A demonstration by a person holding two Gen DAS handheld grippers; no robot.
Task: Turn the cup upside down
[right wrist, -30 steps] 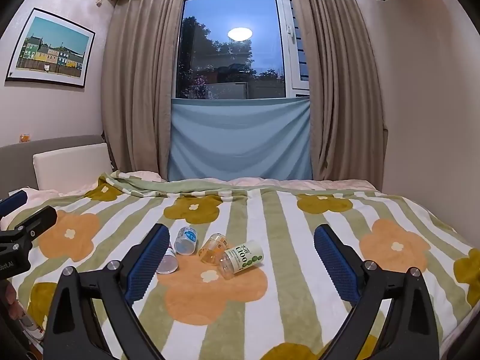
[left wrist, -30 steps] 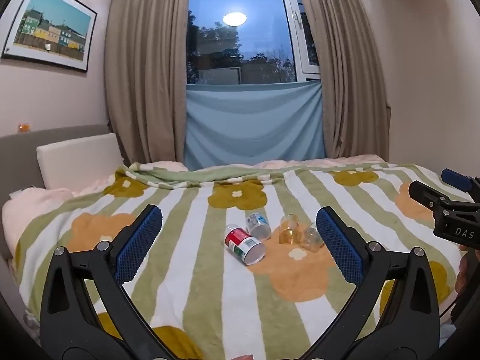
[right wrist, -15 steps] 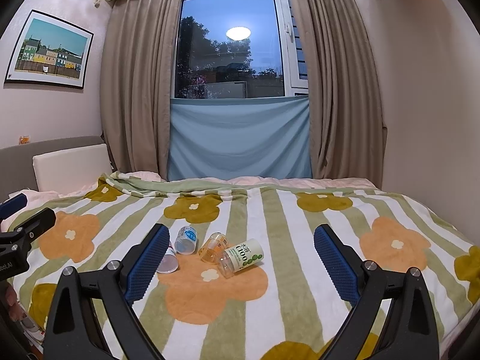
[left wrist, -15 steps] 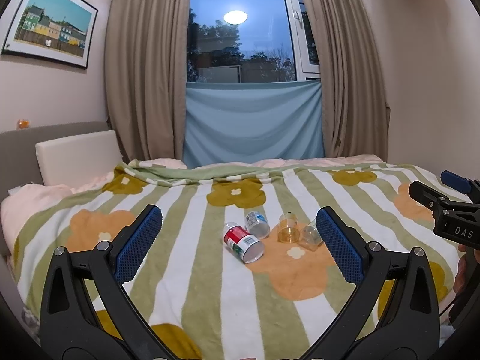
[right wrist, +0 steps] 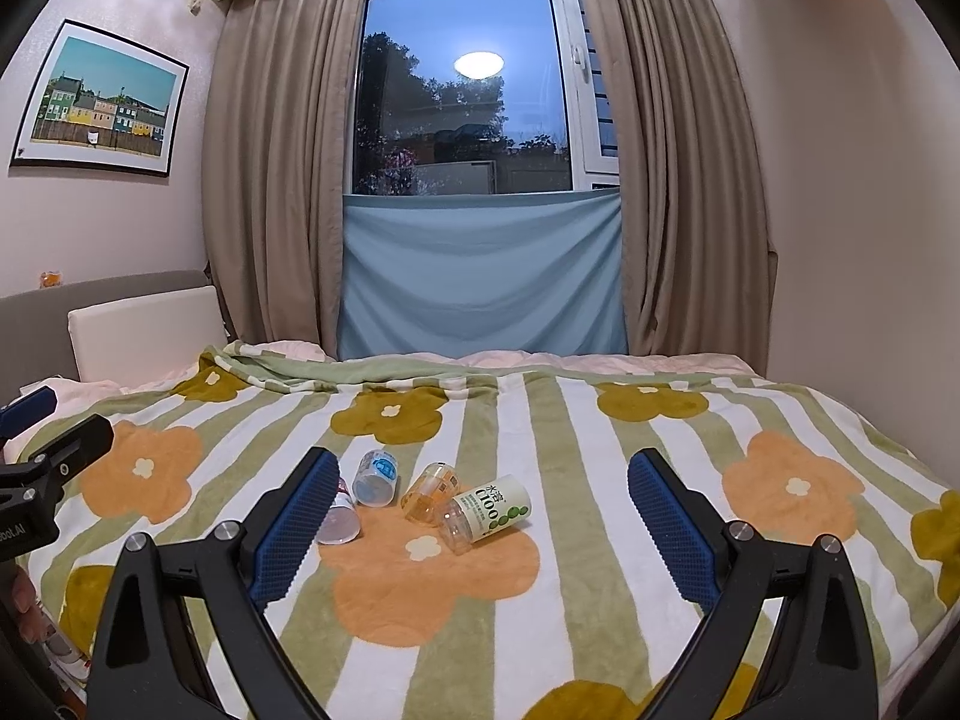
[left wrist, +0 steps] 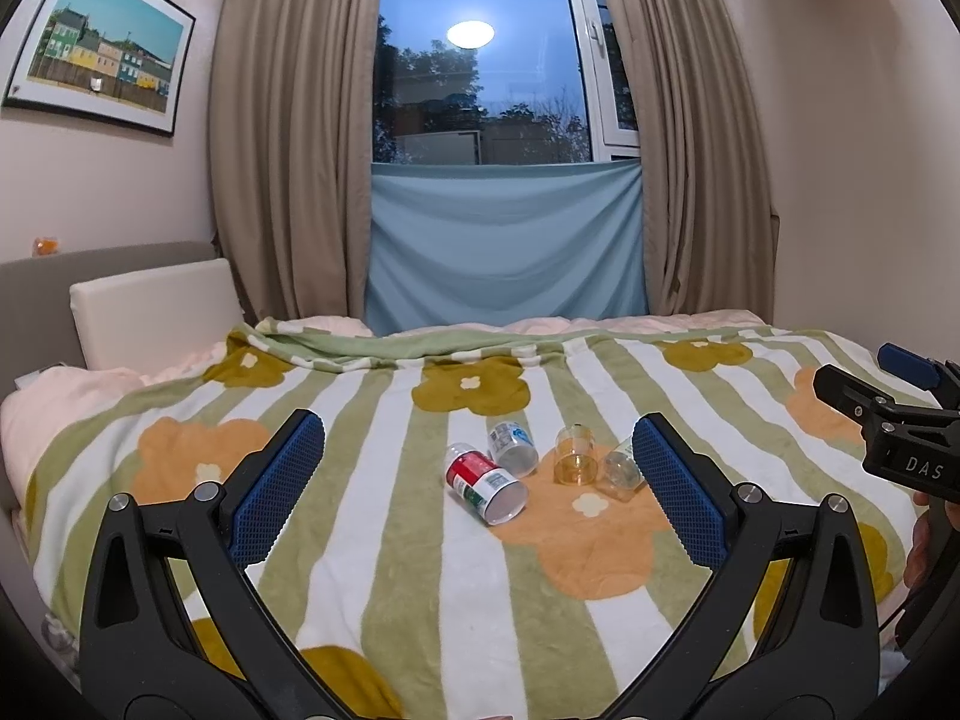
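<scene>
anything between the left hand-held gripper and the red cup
Nothing. In the left wrist view only bare blanket separates the left hand-held gripper from the red cup.

4 small cups (left wrist: 576, 456), on sides, blanket centre

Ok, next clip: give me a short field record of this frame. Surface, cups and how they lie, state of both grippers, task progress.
surface: striped floral blanket on a bed
cups: four, clustered, all lying on their sides
red cup: nearest the left gripper
blue-print cup: just behind the red one
amber cup: middle of the cluster
green-label cup: right end of the cluster
left gripper: open, empty
right gripper: open, empty
progress: no cup grasped or flipped yet
</scene>
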